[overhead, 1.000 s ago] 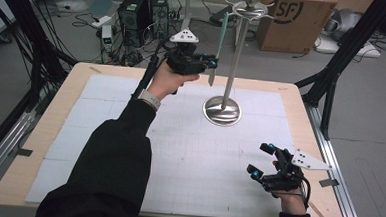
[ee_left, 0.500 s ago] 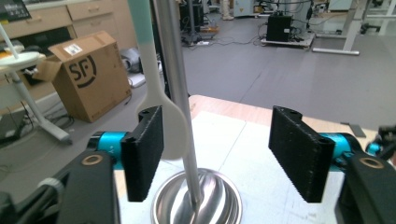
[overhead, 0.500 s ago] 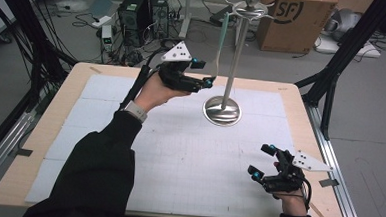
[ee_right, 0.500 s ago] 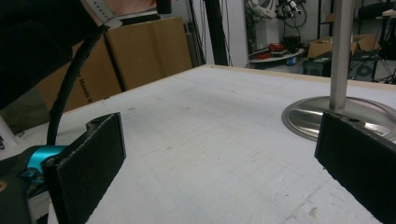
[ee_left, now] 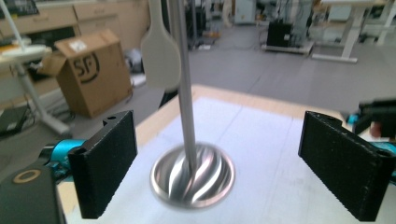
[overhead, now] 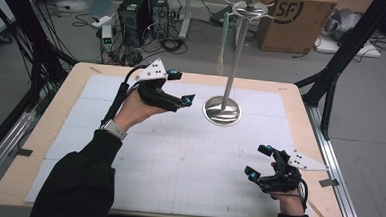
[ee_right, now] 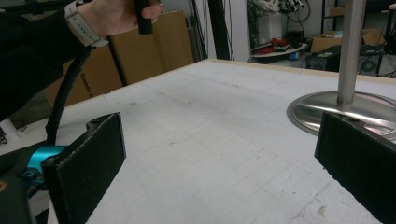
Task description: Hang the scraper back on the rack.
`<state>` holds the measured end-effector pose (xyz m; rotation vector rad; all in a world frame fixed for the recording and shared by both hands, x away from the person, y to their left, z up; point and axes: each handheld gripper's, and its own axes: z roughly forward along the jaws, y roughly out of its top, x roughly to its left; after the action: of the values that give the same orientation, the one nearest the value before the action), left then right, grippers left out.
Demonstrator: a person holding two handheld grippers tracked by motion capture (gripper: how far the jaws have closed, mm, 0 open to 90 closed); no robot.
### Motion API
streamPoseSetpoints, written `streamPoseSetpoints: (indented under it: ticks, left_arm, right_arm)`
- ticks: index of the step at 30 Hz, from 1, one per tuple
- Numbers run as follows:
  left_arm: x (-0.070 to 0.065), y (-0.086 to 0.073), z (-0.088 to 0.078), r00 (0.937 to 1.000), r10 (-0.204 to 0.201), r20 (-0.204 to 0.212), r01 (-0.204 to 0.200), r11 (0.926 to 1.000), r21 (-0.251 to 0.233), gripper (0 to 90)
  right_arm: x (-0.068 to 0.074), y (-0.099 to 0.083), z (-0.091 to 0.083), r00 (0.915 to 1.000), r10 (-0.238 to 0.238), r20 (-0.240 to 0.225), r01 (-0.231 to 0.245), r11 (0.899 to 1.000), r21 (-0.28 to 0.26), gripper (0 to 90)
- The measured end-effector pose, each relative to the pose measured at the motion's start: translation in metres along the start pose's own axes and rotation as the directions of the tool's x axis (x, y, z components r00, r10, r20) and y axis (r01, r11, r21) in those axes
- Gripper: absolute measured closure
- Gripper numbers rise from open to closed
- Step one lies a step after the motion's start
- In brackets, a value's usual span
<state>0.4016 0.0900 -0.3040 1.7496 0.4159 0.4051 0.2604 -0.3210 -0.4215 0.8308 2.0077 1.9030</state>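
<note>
A metal stand rises from a round base [overhead: 222, 111] at the far middle of the table, its pole [overhead: 237, 53] topped by hooks. A pale spatula [overhead: 223, 42] hangs from one hook, left of the pole. My left gripper [overhead: 181, 88] is held above the table just left of the base, open and empty. In the left gripper view its jaws frame the base [ee_left: 194, 176], the pole [ee_left: 183, 84] and the spatula [ee_left: 160, 52]. My right gripper [overhead: 257, 161] rests low at the near right, open and empty, facing the base [ee_right: 343, 111].
A white gridded mat [overhead: 178, 158] covers the wooden table [overhead: 39, 145]. Behind the table stand a cardboard box [overhead: 296, 19], a computer tower [overhead: 136, 10] and floor cables. Black frame struts [overhead: 333, 66] rise at the right corner.
My left gripper has drawn back from the hanging spatula, dropping lower and slightly left, its jaws staying open. The right gripper has stayed put.
</note>
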Motion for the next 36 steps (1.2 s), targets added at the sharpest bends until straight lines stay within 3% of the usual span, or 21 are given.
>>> streamPoseSetpoints:
  ticks: [5,12,15,20,25,29,36]
  left_arm:
    - [0.001,-0.015,-0.018,0.9987,-0.048,0.017,0.049,0.9982,-0.034,4.8]
    - [-0.003,-0.040,-0.043,0.9975,-0.069,-0.018,0.067,0.9956,-0.065,1.6]
    - [-0.009,-0.048,-0.056,0.9947,-0.099,-0.026,0.097,0.9916,-0.086,1.7]
    - [-0.025,-0.063,-0.079,0.9947,-0.092,-0.047,0.085,0.9877,-0.131,1.7]
    - [-0.030,-0.082,-0.093,0.9894,-0.113,-0.091,0.106,0.9912,-0.080,1.7]
    - [-0.036,-0.094,-0.103,0.9859,-0.109,-0.127,0.100,0.9925,-0.069,1.7]
    - [-0.047,-0.111,-0.123,0.9802,-0.108,-0.166,0.093,0.9910,-0.097,1.7]
  right_arm:
    - [0.001,-0.001,0.003,1.0000,0.003,-0.005,-0.003,1.000,0.009,0.8]
    - [0.004,-0.001,0.007,0.9999,-0.006,-0.012,0.006,1.000,0.013,0.8]
    - [0.004,-0.002,0.009,0.9998,-0.007,-0.017,0.007,1.000,0.019,0.8]
    - [0.005,-0.001,0.011,0.9998,-0.007,-0.019,0.007,1.000,0.012,0.8]
    - [0.006,0.001,0.013,0.9997,-0.009,-0.025,0.009,1.000,0.004,0.8]
    - [0.005,0.002,0.015,0.9996,-0.014,-0.023,0.014,1.000,-0.002,0.8]
    - [0.001,0.003,0.015,0.9998,-0.014,-0.013,0.014,1.000,-0.009,0.8]
